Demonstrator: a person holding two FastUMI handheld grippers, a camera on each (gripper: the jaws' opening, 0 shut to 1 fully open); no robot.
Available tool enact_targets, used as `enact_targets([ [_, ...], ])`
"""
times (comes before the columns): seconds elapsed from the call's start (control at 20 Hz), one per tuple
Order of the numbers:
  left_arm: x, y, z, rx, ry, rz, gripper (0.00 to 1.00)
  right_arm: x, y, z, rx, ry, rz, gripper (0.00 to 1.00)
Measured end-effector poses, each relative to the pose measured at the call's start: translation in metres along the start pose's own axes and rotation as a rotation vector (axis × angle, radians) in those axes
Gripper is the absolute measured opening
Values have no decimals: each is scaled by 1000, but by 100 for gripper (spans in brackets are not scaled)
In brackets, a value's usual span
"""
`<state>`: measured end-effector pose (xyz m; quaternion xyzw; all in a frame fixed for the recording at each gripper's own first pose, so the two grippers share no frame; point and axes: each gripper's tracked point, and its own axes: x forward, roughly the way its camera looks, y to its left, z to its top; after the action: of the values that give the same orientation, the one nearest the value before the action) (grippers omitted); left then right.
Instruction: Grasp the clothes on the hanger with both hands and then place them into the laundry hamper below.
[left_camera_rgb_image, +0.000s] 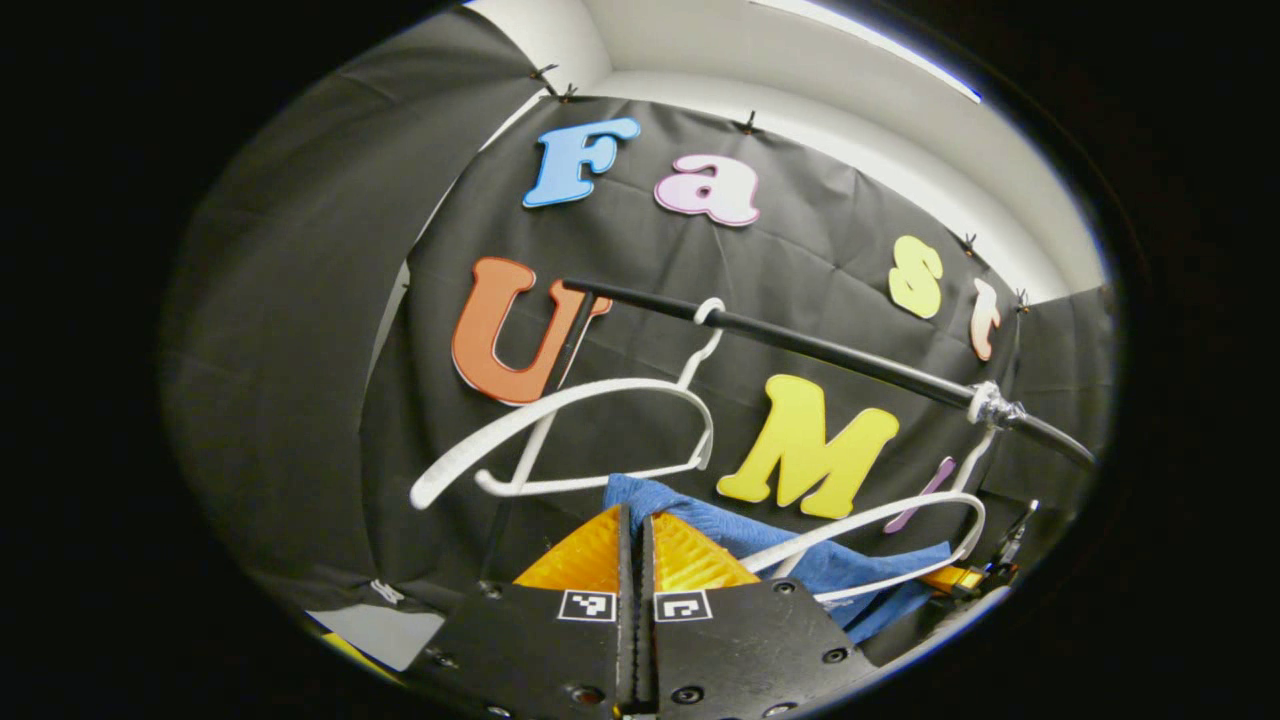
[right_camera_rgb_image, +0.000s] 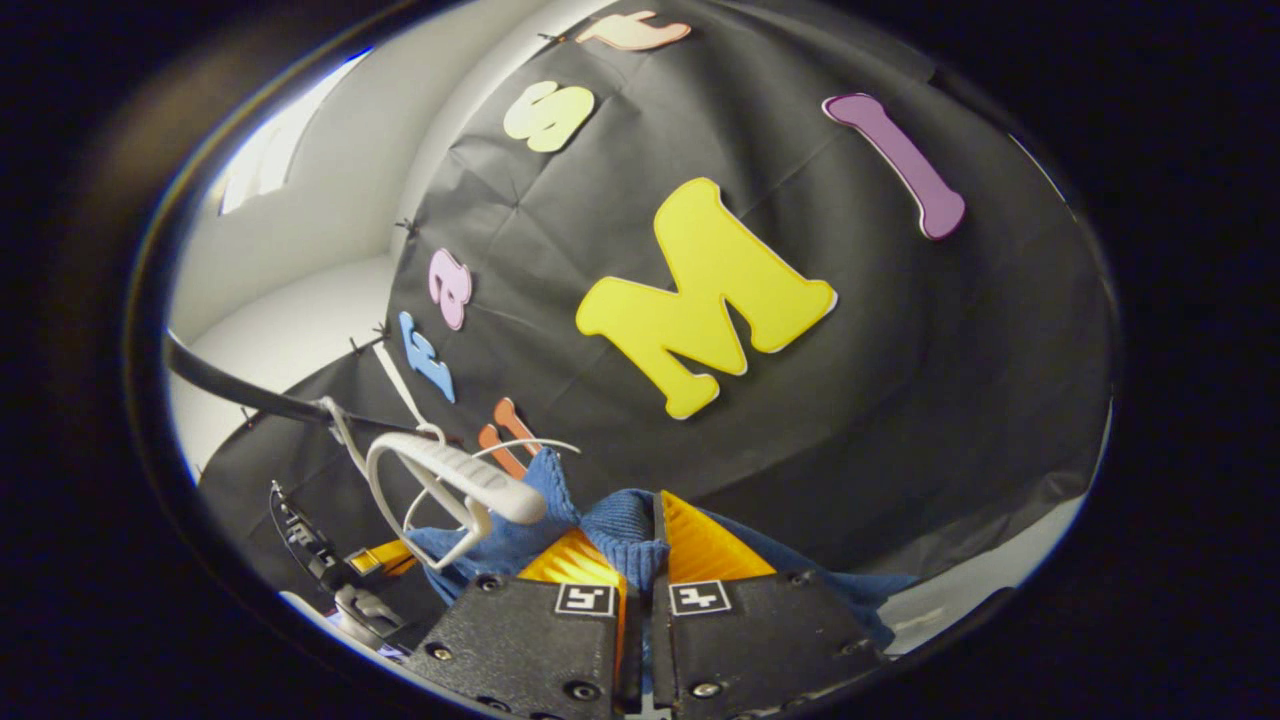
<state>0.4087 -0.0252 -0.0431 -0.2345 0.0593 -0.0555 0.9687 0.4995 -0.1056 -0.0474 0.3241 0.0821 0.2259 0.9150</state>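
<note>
A blue knitted garment (left_camera_rgb_image: 745, 535) stretches from my left gripper (left_camera_rgb_image: 635, 515) off to the right, passing behind a white hanger (left_camera_rgb_image: 880, 535) that tilts low. The left fingers are pressed together with the garment's edge coming out at their tips. In the right gripper view, a bunched fold of the same garment (right_camera_rgb_image: 620, 530) sits pinched in my right gripper (right_camera_rgb_image: 640, 535), and the white hanger (right_camera_rgb_image: 470, 480) lies just to its left against the cloth. The other gripper (right_camera_rgb_image: 375, 560) shows farther off at the lower left there.
A black rail (left_camera_rgb_image: 830, 355) runs across in front of the booth's black cloth wall. A second, bare white hanger (left_camera_rgb_image: 560, 430) hangs from it by its hook. A light strip of floor (right_camera_rgb_image: 960, 600) shows below the cloth.
</note>
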Motion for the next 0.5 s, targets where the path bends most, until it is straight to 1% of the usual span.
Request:
enact_targets([
  [0.05, -3, 4, -7, -19, 13, 9, 0, -1, 1, -5, 9, 7, 0, 7],
  [0.15, -7, 11, -18, -22, 35, 31, 0, 0, -1, -17, -4, 25, -13, 7],
  [0.3, -22, 30, -30, 35, 72, 78, 0, -3, 0, -33, -18, 47, -29, 7],
  [0.35, -28, 32, -32, 52, 79, 83, 5, -4, -1, -35, -15, 50, -37, 7],
  [0.45, -29, 30, -35, 89, 92, 87, 5, -7, 0, -41, -4, 55, -48, 7],
  [0.5, -32, 29, -36, 107, 96, 87, 0, -9, 1, -45, -1, 55, -52, 7],
])
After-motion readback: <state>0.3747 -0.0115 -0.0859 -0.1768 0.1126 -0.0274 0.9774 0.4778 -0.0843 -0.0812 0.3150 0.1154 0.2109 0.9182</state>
